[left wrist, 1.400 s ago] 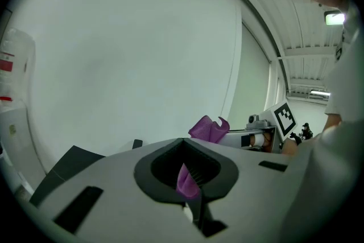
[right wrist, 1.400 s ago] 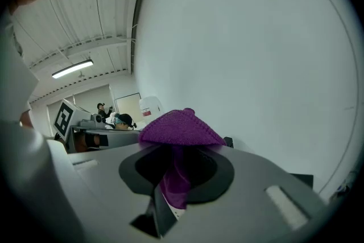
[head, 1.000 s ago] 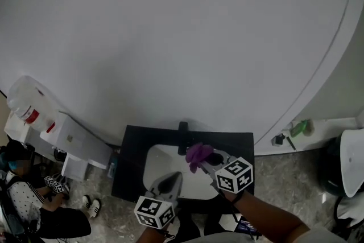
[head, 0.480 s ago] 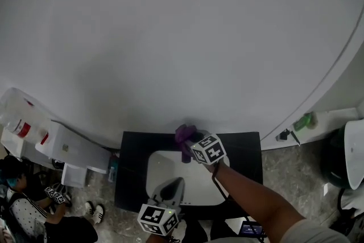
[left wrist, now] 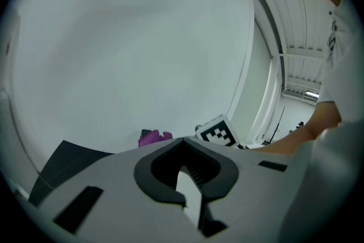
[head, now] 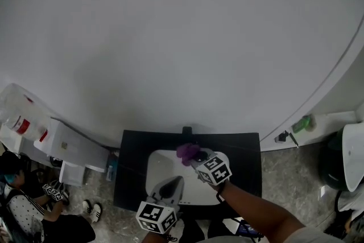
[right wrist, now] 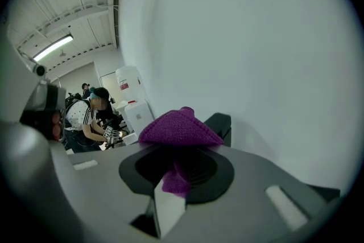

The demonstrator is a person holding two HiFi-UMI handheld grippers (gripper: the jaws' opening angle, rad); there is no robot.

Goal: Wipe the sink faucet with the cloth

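A black faucet (head: 186,131) stands at the back of a white sink basin (head: 156,165) set in a black counter (head: 131,168). My right gripper (head: 196,157) is shut on a purple cloth (head: 187,151), which hangs over the basin just in front of the faucet. In the right gripper view the cloth (right wrist: 179,128) bunches over the jaws of the right gripper (right wrist: 176,179), with the faucet (right wrist: 219,124) close behind it. My left gripper (head: 172,184) hovers over the basin's near edge, shut with nothing in it. In the left gripper view, the left gripper (left wrist: 187,193) points at the cloth (left wrist: 153,137).
White boxes (head: 68,145) and a water jug (head: 17,114) stand left of the counter. A seated person (head: 23,208) is at the bottom left. A green bottle (head: 302,122) lies on a ledge at the right. A large grey-white wall rises behind the sink.
My right gripper went up to the faucet with the cloth, then came back down over the basin, uncovering the faucet. The left gripper has barely moved.
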